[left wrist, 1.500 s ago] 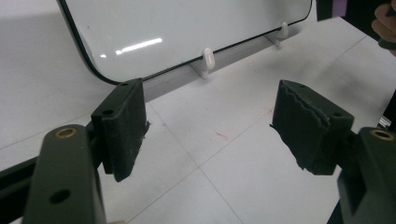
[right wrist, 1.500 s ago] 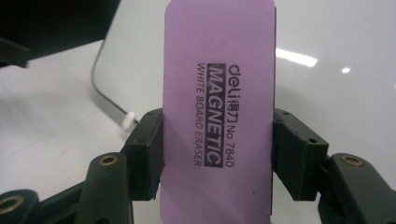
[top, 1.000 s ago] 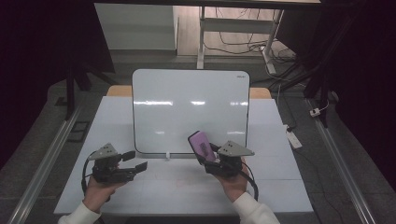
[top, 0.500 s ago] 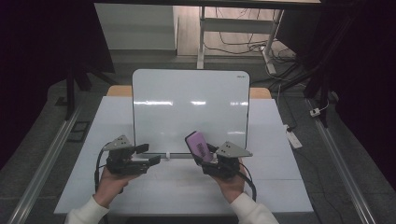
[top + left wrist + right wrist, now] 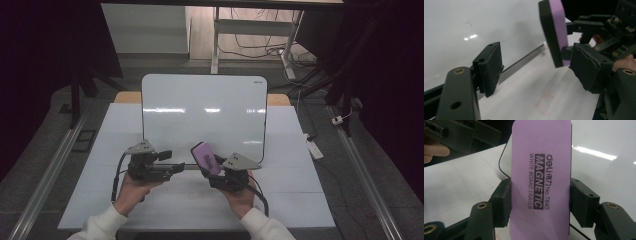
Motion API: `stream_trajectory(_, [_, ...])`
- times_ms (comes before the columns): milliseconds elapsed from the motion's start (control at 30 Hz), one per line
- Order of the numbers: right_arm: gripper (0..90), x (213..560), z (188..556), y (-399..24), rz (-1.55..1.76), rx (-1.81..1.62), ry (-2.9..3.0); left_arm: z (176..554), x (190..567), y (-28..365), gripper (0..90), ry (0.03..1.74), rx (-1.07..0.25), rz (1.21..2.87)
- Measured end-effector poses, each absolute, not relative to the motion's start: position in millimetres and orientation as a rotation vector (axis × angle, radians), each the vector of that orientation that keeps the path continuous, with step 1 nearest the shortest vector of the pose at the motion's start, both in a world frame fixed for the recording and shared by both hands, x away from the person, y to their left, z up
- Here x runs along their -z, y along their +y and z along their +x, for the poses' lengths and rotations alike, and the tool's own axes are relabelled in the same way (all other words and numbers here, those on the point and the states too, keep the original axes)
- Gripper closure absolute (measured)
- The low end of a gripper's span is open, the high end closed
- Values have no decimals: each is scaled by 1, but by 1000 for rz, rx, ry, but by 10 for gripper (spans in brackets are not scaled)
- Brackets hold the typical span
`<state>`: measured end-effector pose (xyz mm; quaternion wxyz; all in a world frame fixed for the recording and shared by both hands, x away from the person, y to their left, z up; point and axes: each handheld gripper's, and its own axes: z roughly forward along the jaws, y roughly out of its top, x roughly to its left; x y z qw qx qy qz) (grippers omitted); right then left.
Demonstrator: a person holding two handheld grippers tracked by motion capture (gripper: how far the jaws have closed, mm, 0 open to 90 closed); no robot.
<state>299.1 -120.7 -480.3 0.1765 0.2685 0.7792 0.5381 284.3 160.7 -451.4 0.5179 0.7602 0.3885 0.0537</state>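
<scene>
- Purple whiteboard eraser (image 5: 540, 180): held upright between the two black jaws of the right gripper (image 5: 540, 205), which press on its long edges; its printed face reads "MAGNETIC WHITE BOARD ERASER".
- In the high view the eraser (image 5: 204, 156) stands tilted above the table, just in front of the lower edge of the whiteboard, near that edge's middle.
- In the left gripper view the eraser (image 5: 555, 32) shows edge-on: a purple layer on a dark backing.
- Right gripper (image 5: 220, 172): clamped on the eraser, held in the person's right hand (image 5: 243, 197) at the near side of the table.
- Left gripper (image 5: 172, 167): jaws apart with nothing between them, pointing across toward the eraser; in its own view the left gripper (image 5: 541, 72) frames bare table, with the eraser just beyond its farther jaw.
- Whether that farther jaw touches the eraser cannot be told for certain; they appear slightly apart.
- Left hand (image 5: 131, 192): grips the left gripper from below; a white sleeve (image 5: 102, 227) covers the forearm.
- Whiteboard (image 5: 205, 107): white, glossy, rounded corners, standing tilted back at the centre of the table.
- Table (image 5: 300, 200): pale surface; a faint red mark (image 5: 545, 106) lies on it below the left gripper.
- Floor behind the table: cables (image 5: 255, 47) and a metal frame leg (image 5: 216, 35).
</scene>
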Motion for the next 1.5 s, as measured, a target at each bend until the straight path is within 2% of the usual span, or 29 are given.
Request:
stream_trajectory(533, [403, 483, 296, -113, 737, -1537, 2192, 300, 454, 131, 297, 906, -66, 1822])
stream_trajectory(667, [403, 483, 295, -111, 717, -1537, 2185, 306, 457, 126, 354, 907, -32, 1808])
stream_trajectory(867, [403, 484, 291, -107, 685, -1524, 2165, 310, 458, 125, 542, 907, -1, 1782])
stream_trajectory(967, [401, 485, 291, -106, 684, -1519, 2163, 310, 458, 126, 591, 909, 19, 1769])
stream_trajectory(1133, [390, 486, 295, -105, 703, -1530, 2193, 308, 456, 125, 624, 916, -3, 1770])
stream_trajectory(1333, [279, 483, 296, -110, 717, -1555, 2221, 308, 450, 134, 630, 937, -37, 1755])
stream_trajectory(1500, [274, 477, 298, -128, 728, -1531, 2239, 305, 442, 145, 630, 946, -100, 1771])
